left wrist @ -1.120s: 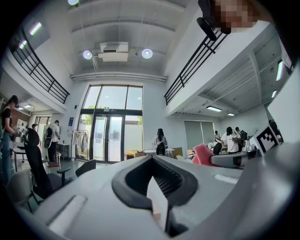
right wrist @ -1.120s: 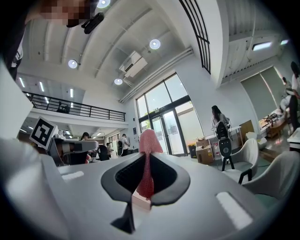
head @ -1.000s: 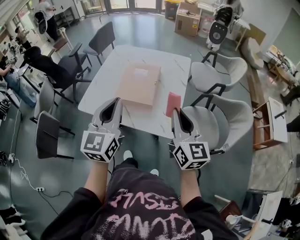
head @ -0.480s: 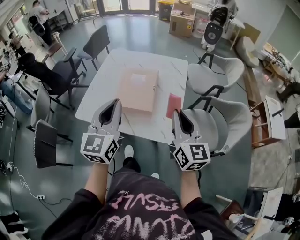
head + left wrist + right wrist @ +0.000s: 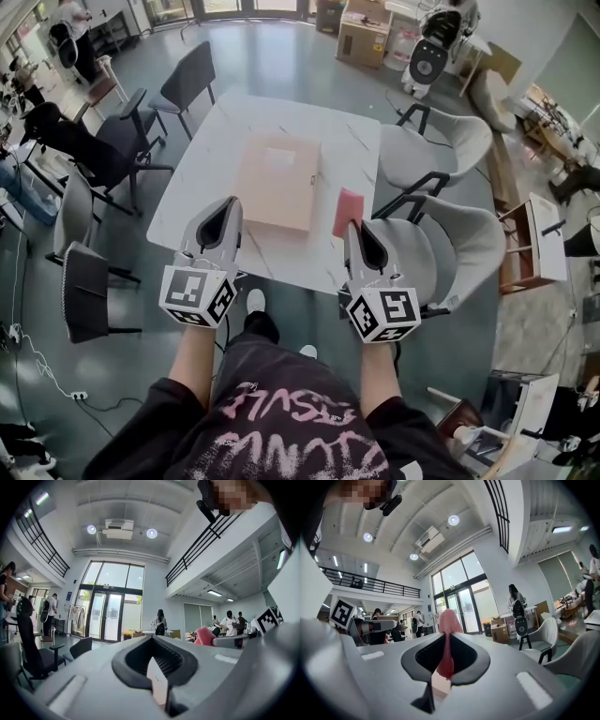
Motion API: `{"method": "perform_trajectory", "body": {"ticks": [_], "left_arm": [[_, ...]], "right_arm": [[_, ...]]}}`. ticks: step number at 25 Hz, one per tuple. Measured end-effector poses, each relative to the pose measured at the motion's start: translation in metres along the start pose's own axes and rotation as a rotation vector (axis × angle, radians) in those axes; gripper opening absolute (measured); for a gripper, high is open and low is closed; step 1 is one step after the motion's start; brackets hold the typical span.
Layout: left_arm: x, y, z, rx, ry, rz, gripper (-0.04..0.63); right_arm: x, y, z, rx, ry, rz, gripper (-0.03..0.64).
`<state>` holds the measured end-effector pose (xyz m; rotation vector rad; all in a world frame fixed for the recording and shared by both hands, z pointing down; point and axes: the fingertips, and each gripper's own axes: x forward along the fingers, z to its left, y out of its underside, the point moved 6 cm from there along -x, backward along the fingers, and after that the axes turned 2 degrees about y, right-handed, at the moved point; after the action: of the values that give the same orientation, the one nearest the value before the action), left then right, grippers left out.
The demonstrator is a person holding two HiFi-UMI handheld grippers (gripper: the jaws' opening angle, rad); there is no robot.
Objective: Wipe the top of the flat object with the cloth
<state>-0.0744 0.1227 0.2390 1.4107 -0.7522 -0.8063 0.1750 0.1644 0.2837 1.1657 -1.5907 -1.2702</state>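
I hold both grippers over the near edge of the white table (image 5: 211,141), where the flat tan object (image 5: 278,173) lies about in the middle, its top bare except for a paler patch toward the far end. My right gripper (image 5: 353,228) has its jaws pressed together on the pink cloth (image 5: 347,208), which sticks up past the jaw tips, just right of the flat tan object's near right corner and apart from it. My left gripper (image 5: 228,208) has its jaws closed together with nothing between them, just off the flat tan object's near left corner. Two grey chairs (image 5: 441,244) stand right of the flat tan object.
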Motion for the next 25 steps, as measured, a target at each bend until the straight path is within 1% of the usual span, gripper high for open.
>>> {"method": "perform_trajectory", "body": {"ticks": [17, 25], "left_arm": [[0.051, 0.024, 0.068, -0.065, 0.001, 0.027, 0.000], [0.073, 0.028, 0.101, -0.086, 0.021, 0.043, 0.000]], "right_arm": [[0.081, 0.016, -0.005, 0.004, 0.035, 0.068, 0.049], [0.114, 0.019, -0.001, 0.011, 0.066, 0.089, 0.049]]}}
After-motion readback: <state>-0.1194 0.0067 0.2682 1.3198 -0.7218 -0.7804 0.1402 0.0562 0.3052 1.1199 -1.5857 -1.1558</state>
